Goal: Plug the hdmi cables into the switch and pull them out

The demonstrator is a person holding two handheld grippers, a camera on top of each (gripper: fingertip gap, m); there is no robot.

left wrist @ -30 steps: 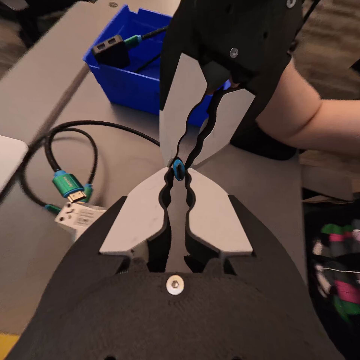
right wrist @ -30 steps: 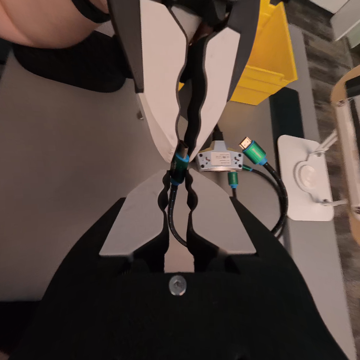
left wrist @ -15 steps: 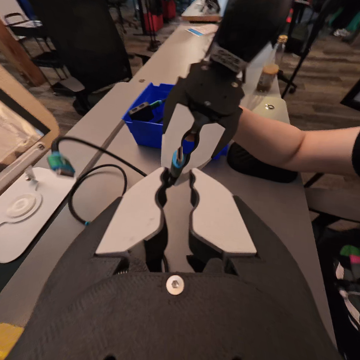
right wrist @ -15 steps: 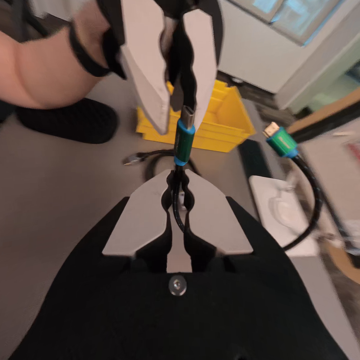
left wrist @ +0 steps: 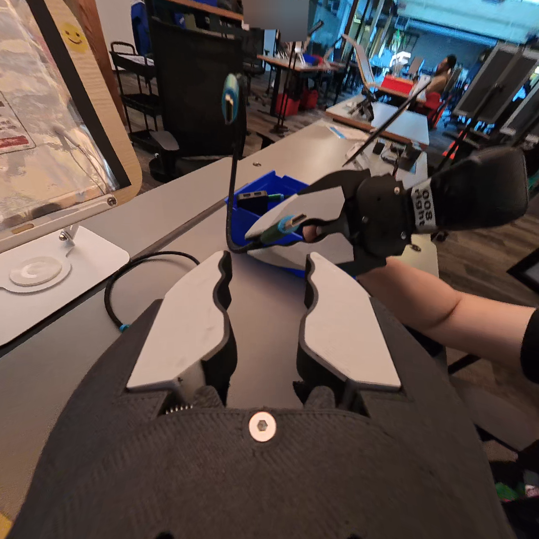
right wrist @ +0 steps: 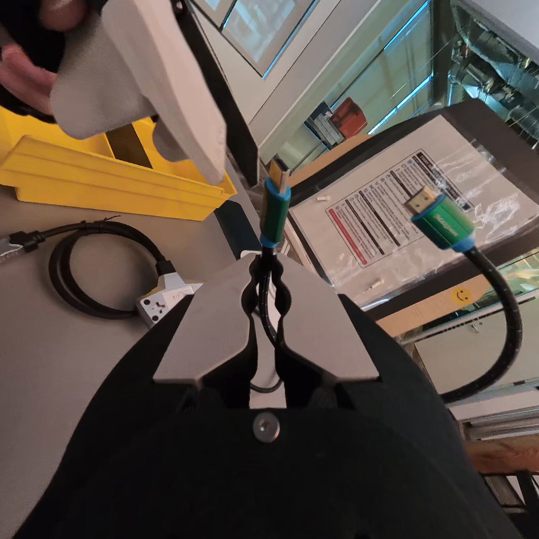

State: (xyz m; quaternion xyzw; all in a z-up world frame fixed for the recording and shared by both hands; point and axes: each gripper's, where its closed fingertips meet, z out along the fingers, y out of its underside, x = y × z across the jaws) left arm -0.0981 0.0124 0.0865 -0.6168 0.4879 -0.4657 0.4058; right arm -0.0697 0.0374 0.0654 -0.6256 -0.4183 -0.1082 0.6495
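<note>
While the right gripper pinches the braided cable just below its green plug, that plug stands up past the fingertips and the cable's other plug arcs free at the right. Left gripper is spread wide and holds nothing, above the grey table. Switch lies on the table, left of the right gripper's fingers, beside a coiled black cable.
</note>
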